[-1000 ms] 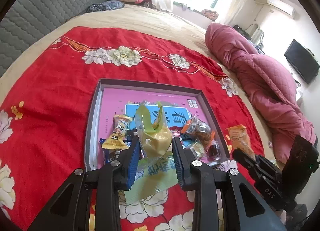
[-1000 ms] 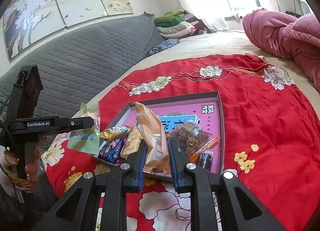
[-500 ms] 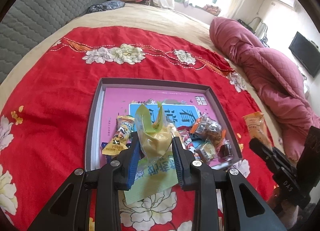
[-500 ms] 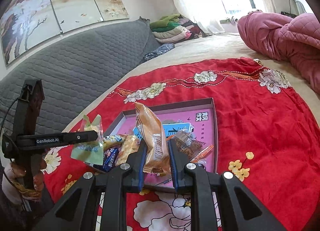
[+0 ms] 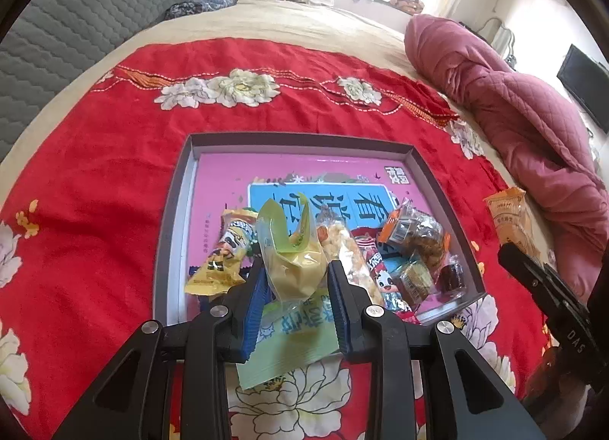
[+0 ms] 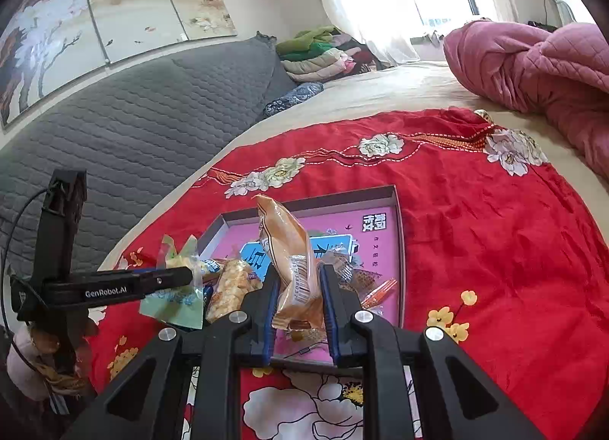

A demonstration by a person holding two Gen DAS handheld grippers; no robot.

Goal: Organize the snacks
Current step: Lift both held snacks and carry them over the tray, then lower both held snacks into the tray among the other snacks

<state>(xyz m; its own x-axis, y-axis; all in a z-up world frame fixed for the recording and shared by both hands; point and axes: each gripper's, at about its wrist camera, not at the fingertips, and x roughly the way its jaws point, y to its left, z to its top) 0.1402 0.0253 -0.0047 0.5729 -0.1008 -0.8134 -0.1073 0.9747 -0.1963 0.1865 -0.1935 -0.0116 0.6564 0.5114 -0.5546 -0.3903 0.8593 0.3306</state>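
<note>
My left gripper [image 5: 297,268] is shut on a pale green and yellow snack packet [image 5: 293,261], held above the near edge of a grey-rimmed box lid with a pink floor [image 5: 304,173]. Several snack packets lie in the near part of that lid. My right gripper [image 6: 297,280] is shut on an orange bread packet [image 6: 289,261], held upright above the lid's near edge [image 6: 335,223]. The left gripper with its green packet [image 6: 179,287] shows at the left of the right wrist view. The right gripper and orange packet [image 5: 510,219] show at the right of the left wrist view.
The lid lies on a red floral cloth [image 5: 95,173] spread over a bed. A pink quilt [image 5: 533,116] is bunched at the right. A grey padded headboard [image 6: 133,116] and folded clothes [image 6: 319,51] are at the far left.
Both grippers have lifted and drawn back a little with their packets still held. The lid sits farther from the cameras than before.
</note>
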